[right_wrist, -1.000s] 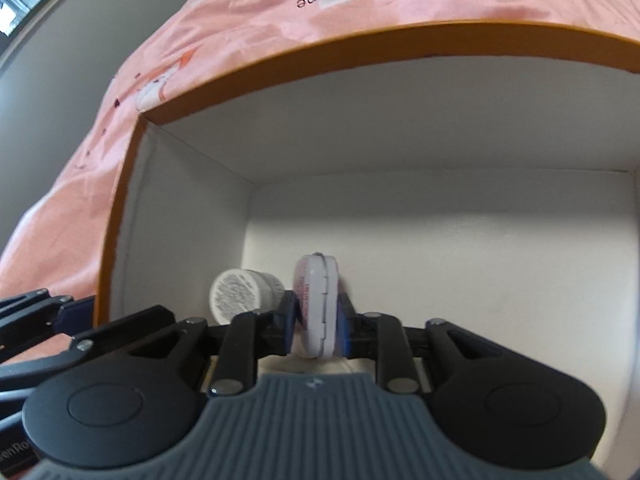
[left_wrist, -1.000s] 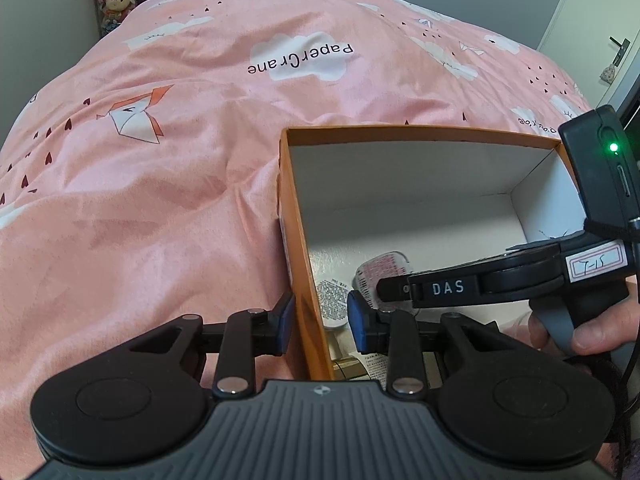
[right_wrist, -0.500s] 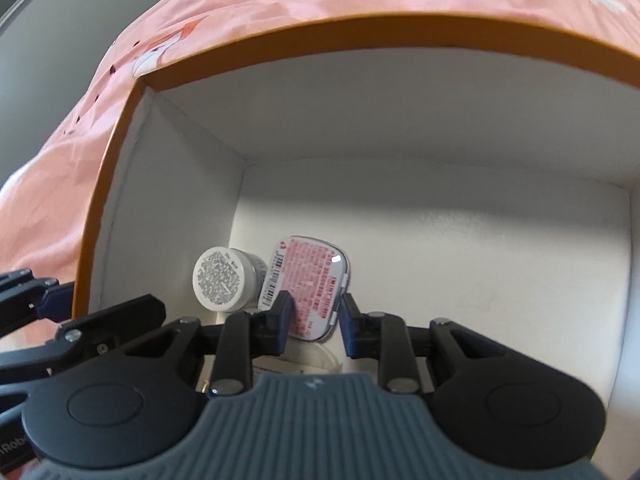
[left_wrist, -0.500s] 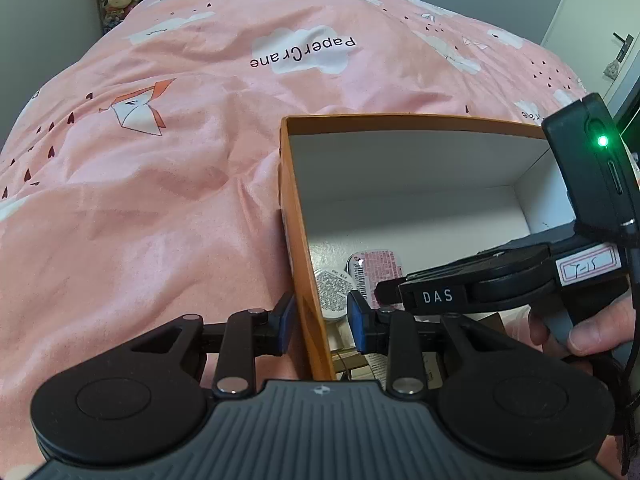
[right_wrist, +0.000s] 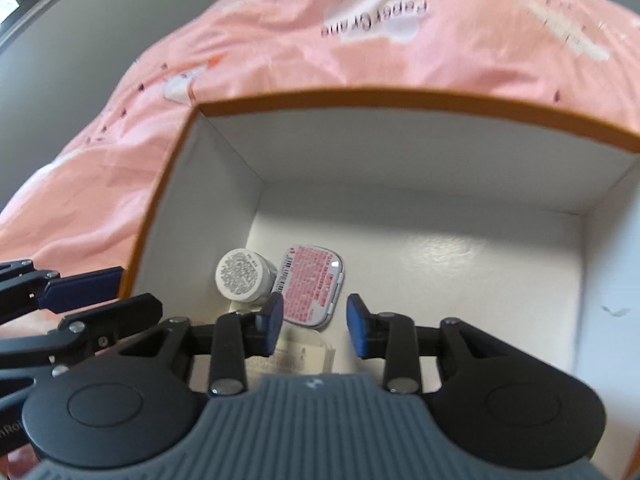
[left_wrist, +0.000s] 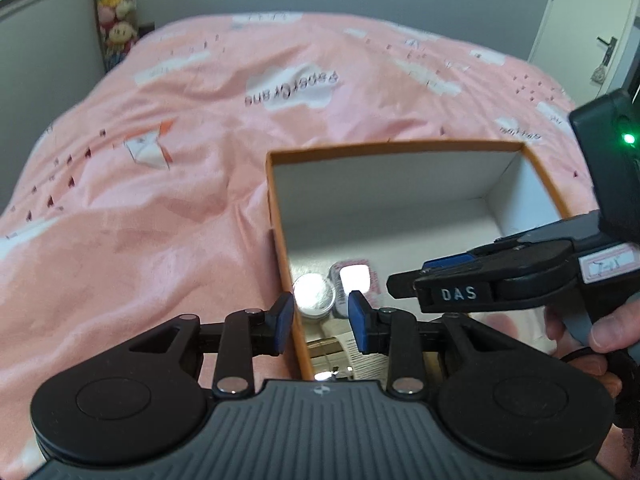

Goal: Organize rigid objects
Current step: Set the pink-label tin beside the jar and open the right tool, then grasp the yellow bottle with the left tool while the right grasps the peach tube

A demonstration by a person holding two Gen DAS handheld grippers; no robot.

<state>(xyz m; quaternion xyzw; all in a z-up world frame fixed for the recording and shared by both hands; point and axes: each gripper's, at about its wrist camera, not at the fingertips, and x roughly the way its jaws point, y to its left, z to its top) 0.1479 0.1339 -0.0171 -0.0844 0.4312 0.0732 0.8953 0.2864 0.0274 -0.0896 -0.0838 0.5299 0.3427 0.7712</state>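
1. Left wrist view: our left gripper (left_wrist: pixel 319 323) straddles the orange box (left_wrist: pixel 280 216) wall, its jaws narrowly apart and not pressing it; we judge it steadies the box.
2. Right wrist view: our right gripper (right_wrist: pixel 315 328) is opening, empty; the pink tin (right_wrist: pixel 312 285) lies flat inside beside the small jar (right_wrist: pixel 244 276). We judge the drop done; next, fetch another item.
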